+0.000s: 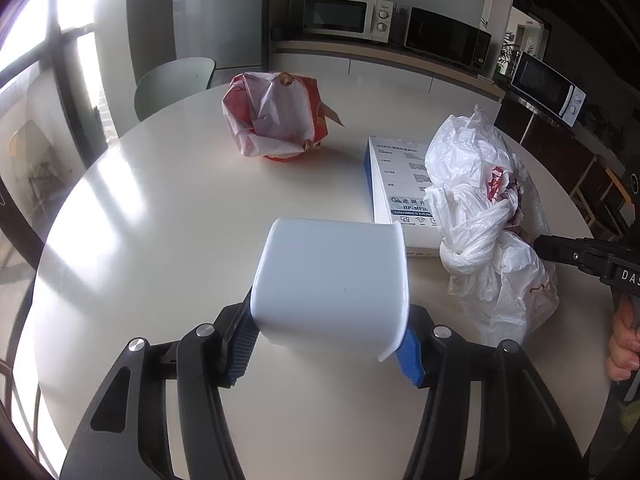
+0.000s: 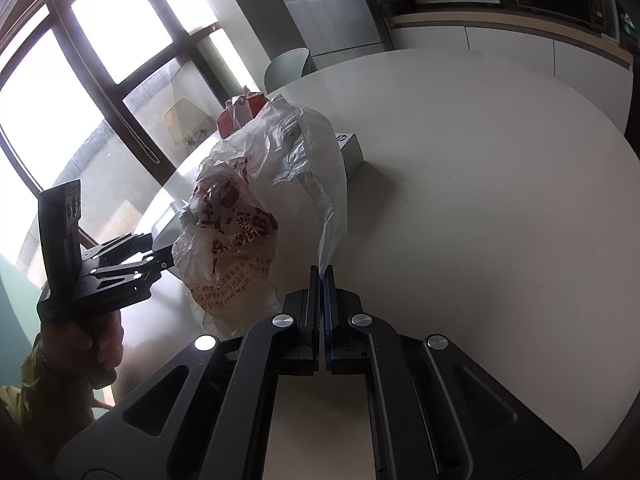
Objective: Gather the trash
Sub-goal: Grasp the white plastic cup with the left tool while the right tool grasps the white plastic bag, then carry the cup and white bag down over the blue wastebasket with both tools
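The left gripper (image 1: 328, 344) is clamping a white plastic tub (image 1: 332, 284) between its blue pads, holding it tipped on its side above a round white table (image 1: 160, 208). The right gripper (image 2: 323, 280), jaws pressed together, is pinching an edge of a white plastic bag (image 2: 280, 168) bulging with red-printed wrappers. Behind, a crumpled red paper bag (image 1: 276, 120) is sitting open, beside a flat white box (image 1: 400, 184). Microwaves (image 1: 344, 16) are lining a counter beyond.

Glossy white plastic tub (image 1: 330, 288), crinkly thin plastic bag (image 1: 486, 236) (translucent), smooth table (image 1: 160, 208).
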